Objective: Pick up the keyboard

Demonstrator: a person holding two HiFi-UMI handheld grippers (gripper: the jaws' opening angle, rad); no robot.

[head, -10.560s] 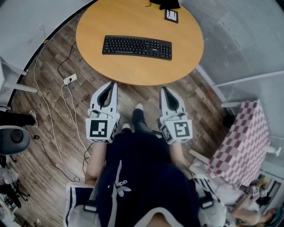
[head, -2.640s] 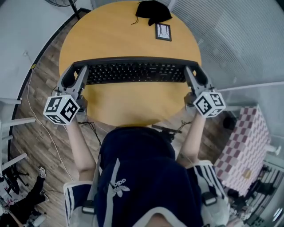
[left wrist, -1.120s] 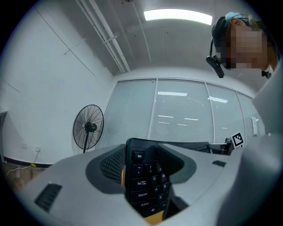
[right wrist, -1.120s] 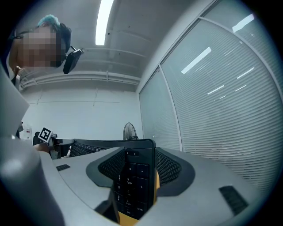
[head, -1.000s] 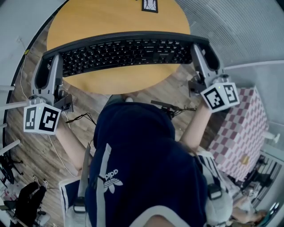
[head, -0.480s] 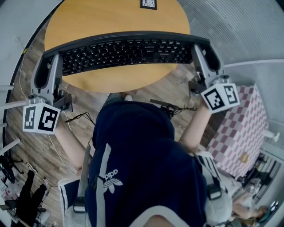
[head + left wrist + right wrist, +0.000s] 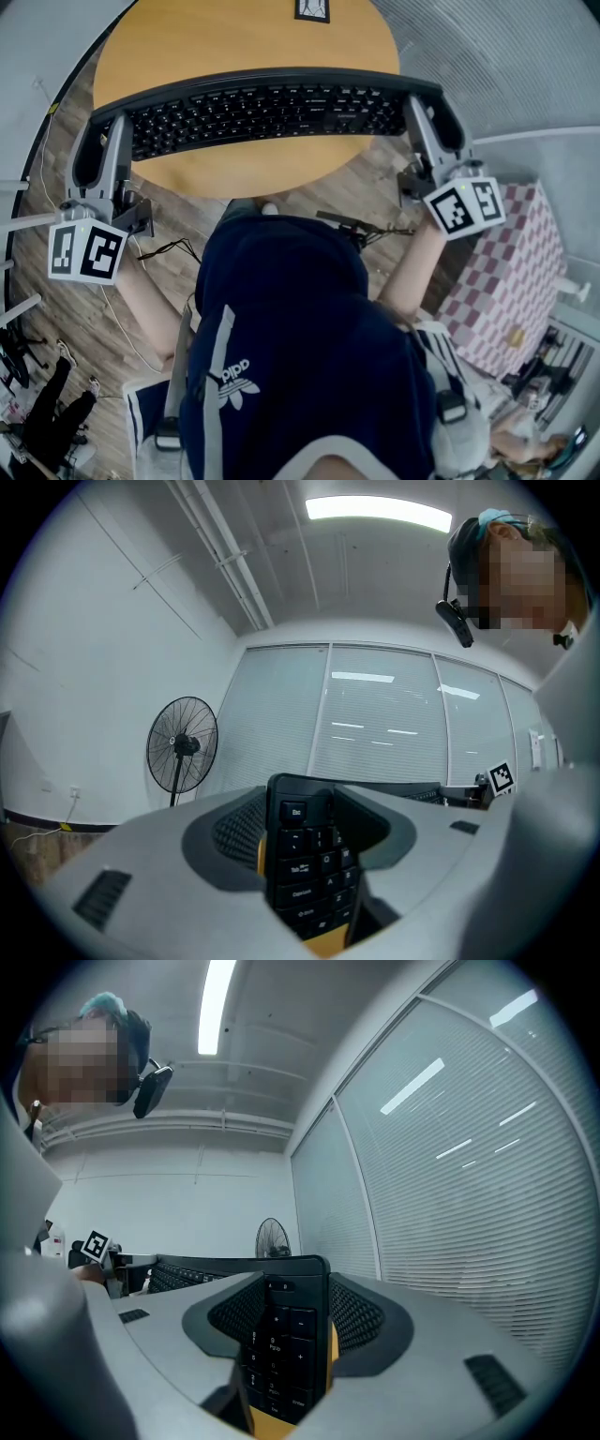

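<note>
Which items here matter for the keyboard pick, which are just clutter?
In the job: keyboard, left gripper and right gripper, each clamped on one end.
Lying about: round table, small framed picture, pedestal fan, checkered cloth, floor cables.

Keyboard (image 7: pixel 267 108) spans over the table's (image 7: pixel 234 37) near side, left gripper (image 7: pixel 101 131) clamping its left end, right gripper (image 7: pixel 427 105) its right end.

a small framed card (image 7: pixel 313 9) lies on the round wooden table (image 7: pixel 234 42), a pink checked cloth (image 7: pixel 511 272) nearby.
</note>
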